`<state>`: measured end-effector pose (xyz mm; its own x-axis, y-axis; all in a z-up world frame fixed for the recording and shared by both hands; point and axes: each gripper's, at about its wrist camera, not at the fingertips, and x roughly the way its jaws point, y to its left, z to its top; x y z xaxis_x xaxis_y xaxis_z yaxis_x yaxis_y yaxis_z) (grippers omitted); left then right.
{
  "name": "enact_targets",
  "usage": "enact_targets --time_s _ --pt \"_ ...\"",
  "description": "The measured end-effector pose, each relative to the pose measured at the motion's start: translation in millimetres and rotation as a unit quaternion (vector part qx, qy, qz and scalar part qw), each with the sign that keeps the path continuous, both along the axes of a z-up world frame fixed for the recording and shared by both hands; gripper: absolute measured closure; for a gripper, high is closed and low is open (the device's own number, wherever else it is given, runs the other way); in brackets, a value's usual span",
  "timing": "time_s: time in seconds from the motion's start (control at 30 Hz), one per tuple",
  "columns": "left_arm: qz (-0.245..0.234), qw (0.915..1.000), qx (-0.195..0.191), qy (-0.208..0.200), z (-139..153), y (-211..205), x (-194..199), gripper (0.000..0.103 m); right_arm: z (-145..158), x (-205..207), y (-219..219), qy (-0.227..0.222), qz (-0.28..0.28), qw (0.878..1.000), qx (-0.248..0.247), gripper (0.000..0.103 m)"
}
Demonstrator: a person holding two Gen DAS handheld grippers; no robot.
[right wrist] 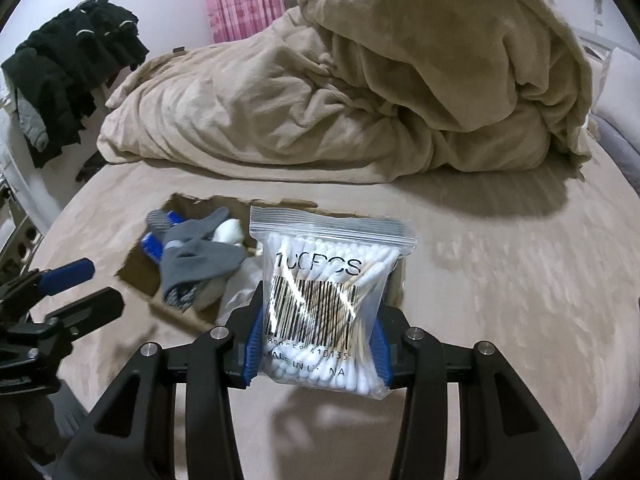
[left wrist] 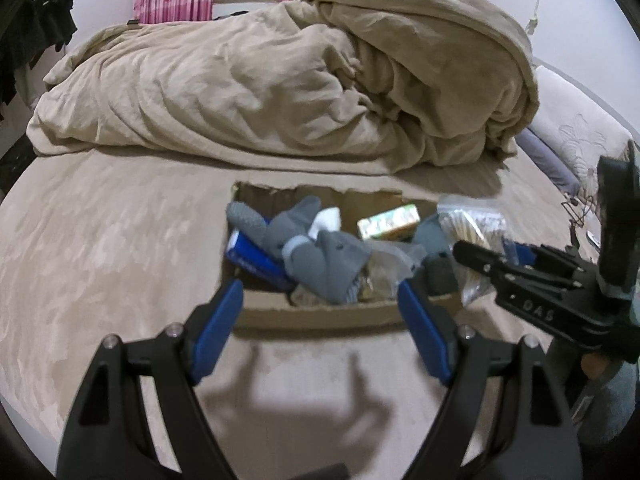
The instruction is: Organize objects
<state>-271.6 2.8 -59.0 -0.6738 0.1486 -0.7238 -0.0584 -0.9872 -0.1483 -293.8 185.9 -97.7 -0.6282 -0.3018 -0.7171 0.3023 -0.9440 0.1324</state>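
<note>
Two claw pads (right wrist: 256, 344) pinching swab bag (right wrist: 326, 300)

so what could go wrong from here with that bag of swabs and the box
1. The right tongs pinch only the lower part of the cotton swab bag; the slick plastic could slip out.
2. The cardboard box is already crowded with grey socks and a blue packet, so the bag may perch on top and slide off.
3. The open left tongs hover at the box's near wall and could collide with the right ones.
</note>
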Motion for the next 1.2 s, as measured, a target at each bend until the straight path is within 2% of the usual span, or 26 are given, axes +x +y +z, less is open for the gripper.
enact_targets --time_s 0.27,0.37,0.4,0.47,0.5,0.53,0.57,1.0,1.03,1.07,1.13,1.2 --pt "0.012 0.9998 -0.002 -0.015 -27 -3 -21 0.022 -36 -24 -6 -0.027 -0.012 1.0 0.008 0.056" --pt "0.013 0.9997 -0.002 -0.019 -34 -4 -21 0.022 -38 -21 -7 -0.018 -0.011 1.0 0.012 0.054" --pt "0.013 0.9997 -0.003 -0.019 -33 -4 -20 0.022 -38 -20 -7 -0.017 -0.01 1.0 0.012 0.052" --pt "0.014 0.9998 -0.004 -0.016 -30 -5 -17 0.022 -34 -18 -6 -0.017 -0.008 1.0 0.002 0.038" --pt "0.016 0.9998 -0.003 -0.015 -27 -5 -15 0.022 -31 -14 -6 -0.013 -0.009 1.0 0.001 0.034" --pt "0.017 0.9998 -0.003 -0.013 -24 -6 -12 0.022 -28 -12 -7 -0.008 -0.012 1.0 0.005 0.023" --pt "0.018 0.9998 -0.004 -0.01 -20 -7 -8 0.022 -24 -8 -6 -0.002 -0.013 1.0 0.006 0.017" --pt "0.033 0.9993 -0.01 0.014 24 -16 64 0.022 31 70 2 0.009 -0.011 1.0 -0.004 0.017" --pt "0.032 0.9993 -0.007 0.017 26 -17 71 0.02 36 77 3 0.009 -0.008 1.0 -0.01 0.017" --pt "0.03 0.9993 -0.006 0.021 29 -18 77 0.011 40 83 3 0.011 -0.006 1.0 -0.01 0.017" --pt "0.026 0.9991 -0.008 0.032 35 -17 92 0.002 47 98 2 0.014 -0.005 1.0 -0.005 0.017" --pt "0.027 0.9988 -0.014 0.037 39 -16 105 0.001 53 112 1 0.018 -0.007 1.0 -0.005 0.017"
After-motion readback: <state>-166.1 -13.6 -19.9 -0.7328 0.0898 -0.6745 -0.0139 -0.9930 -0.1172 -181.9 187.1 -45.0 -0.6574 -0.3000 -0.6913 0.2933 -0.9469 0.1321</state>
